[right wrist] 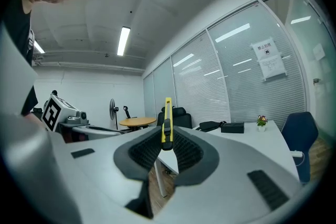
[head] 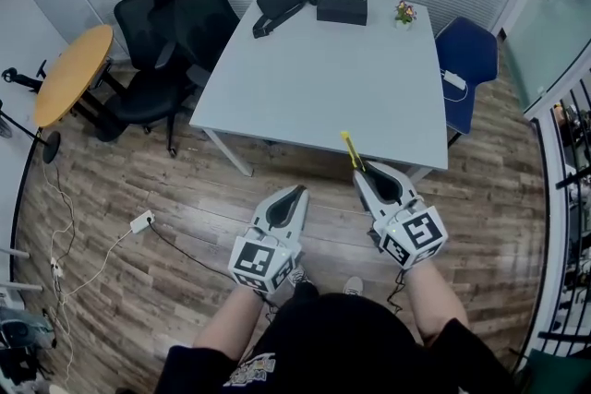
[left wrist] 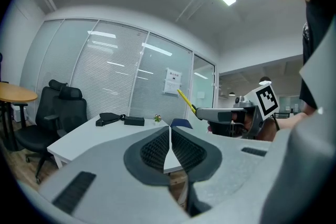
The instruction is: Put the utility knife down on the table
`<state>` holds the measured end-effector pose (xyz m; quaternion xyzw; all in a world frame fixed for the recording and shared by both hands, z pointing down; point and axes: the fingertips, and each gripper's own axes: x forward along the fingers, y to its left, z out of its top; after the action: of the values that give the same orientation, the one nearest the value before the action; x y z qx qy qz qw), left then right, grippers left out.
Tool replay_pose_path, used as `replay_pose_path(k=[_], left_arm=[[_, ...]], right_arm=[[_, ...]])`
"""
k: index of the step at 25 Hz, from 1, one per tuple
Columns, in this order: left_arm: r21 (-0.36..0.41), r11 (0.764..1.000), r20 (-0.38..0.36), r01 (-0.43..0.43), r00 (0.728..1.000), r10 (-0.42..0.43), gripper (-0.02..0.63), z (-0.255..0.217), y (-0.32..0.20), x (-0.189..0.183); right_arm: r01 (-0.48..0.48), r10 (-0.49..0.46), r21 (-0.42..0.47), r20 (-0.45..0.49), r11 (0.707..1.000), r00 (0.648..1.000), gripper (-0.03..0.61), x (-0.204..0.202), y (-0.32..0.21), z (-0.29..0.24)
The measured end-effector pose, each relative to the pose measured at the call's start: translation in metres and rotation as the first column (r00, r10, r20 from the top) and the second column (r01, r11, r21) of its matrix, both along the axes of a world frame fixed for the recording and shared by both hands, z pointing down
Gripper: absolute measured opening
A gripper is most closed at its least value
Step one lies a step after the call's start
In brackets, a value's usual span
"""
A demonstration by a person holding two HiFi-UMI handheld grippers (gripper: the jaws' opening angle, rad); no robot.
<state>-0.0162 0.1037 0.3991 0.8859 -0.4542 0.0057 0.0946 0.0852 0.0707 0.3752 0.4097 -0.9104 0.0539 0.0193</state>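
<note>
1. Two grippers hover by the worktop's (head: 314, 88) near edge.
2. My right gripper (right wrist: 167, 144) pinches the yellow knife (right wrist: 167, 120) in its fingers, off the worktop.
3. My left gripper (left wrist: 170, 139) has its fingers pressed together, empty.

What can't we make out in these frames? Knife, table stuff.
Utility knife: lower end hidden inside the right gripper, right gripper view; blade state too small in every view.
Black items at the table's far edge: too small to identify, head view.
Wall notice: print too small, left gripper view.
</note>
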Motion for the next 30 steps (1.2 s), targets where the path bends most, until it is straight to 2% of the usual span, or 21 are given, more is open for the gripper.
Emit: replay_pose_path(k=[10,16,24,30], left_arm=[[0.006,0.998,-0.013,-0.055,0.998,0.055,0.006,0.003,-0.032,-0.050],[0.005,0.999,-0.021,-0.051,0.999,0.051,0.006,0.006,-0.043,-0.069],[-0.005,1.000,-0.013,-0.029,0.999,0.029,0.006,0.007,-0.075,-0.067],[-0.016,1.000,0.005,0.007,1.000,-0.007,0.006,0.008,-0.112,-0.050]], right_arm=[[-0.052,0.052,0.004,-0.009,0.999,0.999,0.067,-0.052,-0.032,0.001],[-0.051,0.051,0.002,-0.017,0.999,0.999,0.069,-0.070,-0.043,0.002],[-0.026,0.025,-0.005,-0.010,1.000,1.000,0.068,-0.070,-0.081,0.005],[0.014,-0.014,-0.014,0.012,1.000,1.000,0.067,-0.055,-0.127,0.009]])
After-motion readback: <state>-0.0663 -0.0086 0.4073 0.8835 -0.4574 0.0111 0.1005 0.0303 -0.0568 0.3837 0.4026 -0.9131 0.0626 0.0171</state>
